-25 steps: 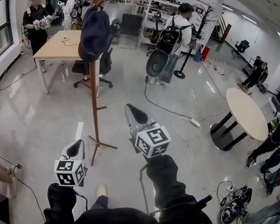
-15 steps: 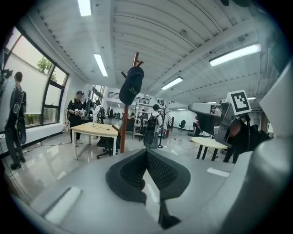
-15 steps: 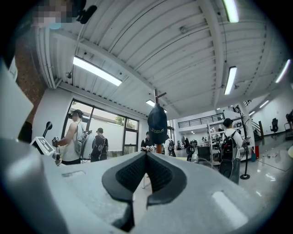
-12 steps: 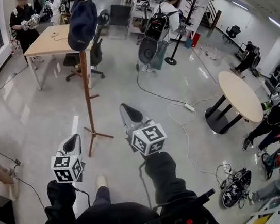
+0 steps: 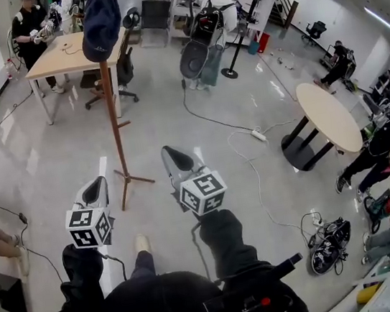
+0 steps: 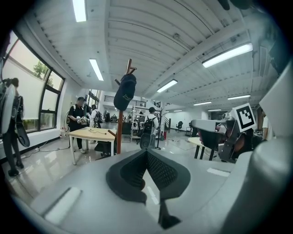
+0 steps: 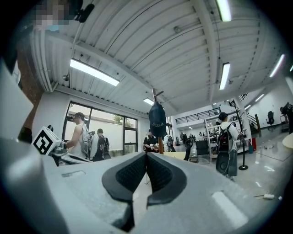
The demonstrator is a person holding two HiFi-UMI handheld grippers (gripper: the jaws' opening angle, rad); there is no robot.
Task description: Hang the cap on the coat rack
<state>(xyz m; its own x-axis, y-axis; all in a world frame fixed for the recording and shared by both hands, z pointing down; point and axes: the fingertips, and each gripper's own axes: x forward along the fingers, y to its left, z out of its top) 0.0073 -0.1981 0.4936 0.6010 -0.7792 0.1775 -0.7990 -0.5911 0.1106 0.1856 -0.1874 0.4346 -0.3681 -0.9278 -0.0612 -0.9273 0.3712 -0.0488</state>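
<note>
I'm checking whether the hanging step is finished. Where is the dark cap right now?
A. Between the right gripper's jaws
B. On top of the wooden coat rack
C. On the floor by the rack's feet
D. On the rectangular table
B: the cap sits over the top of the coat rack, and the left gripper and right gripper both have their jaws together with nothing between them.

Glossy grey floor (image 5: 50, 159), wood desk (image 5: 68, 58) far L, round table (image 5: 327, 117) R, windows (image 6: 48, 103), ceiling strip lights (image 6: 226, 55).
</note>
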